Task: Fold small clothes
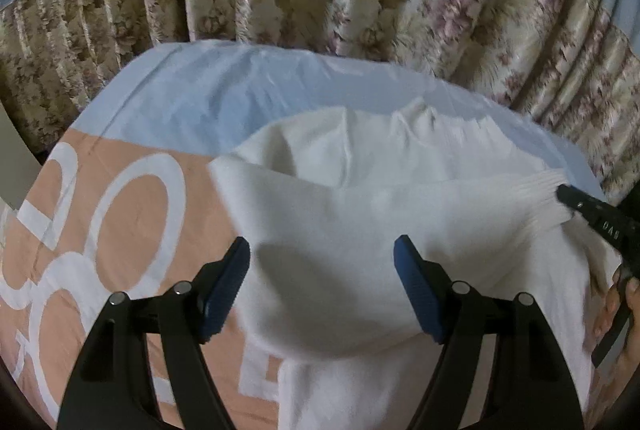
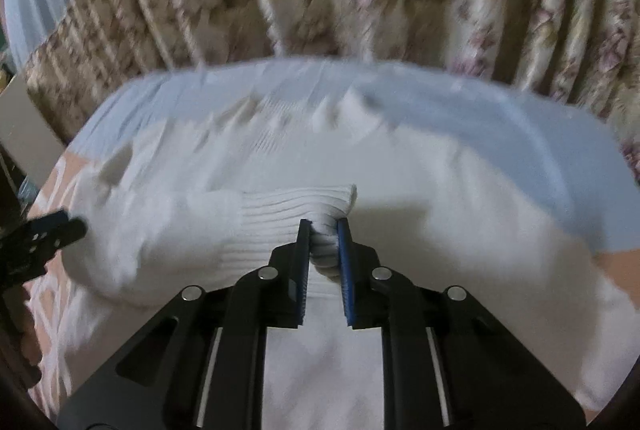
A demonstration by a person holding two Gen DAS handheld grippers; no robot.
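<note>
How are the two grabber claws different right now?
The left gripper is open, its blue-padded fingers spread wide above the white knitted sweater and holding nothing. The right gripper is shut, pinching the sweater's ribbed cuff. The left hangs over plain smooth fabric; the right grips bunched ribbed fabric. Both have black arms and blue pads, and both are over the same sweater.

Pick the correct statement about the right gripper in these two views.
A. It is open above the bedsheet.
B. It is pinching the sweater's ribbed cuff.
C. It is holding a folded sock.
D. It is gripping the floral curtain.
B: the right gripper has its blue pads closed on the ribbed cuff of the white sweater.
</note>
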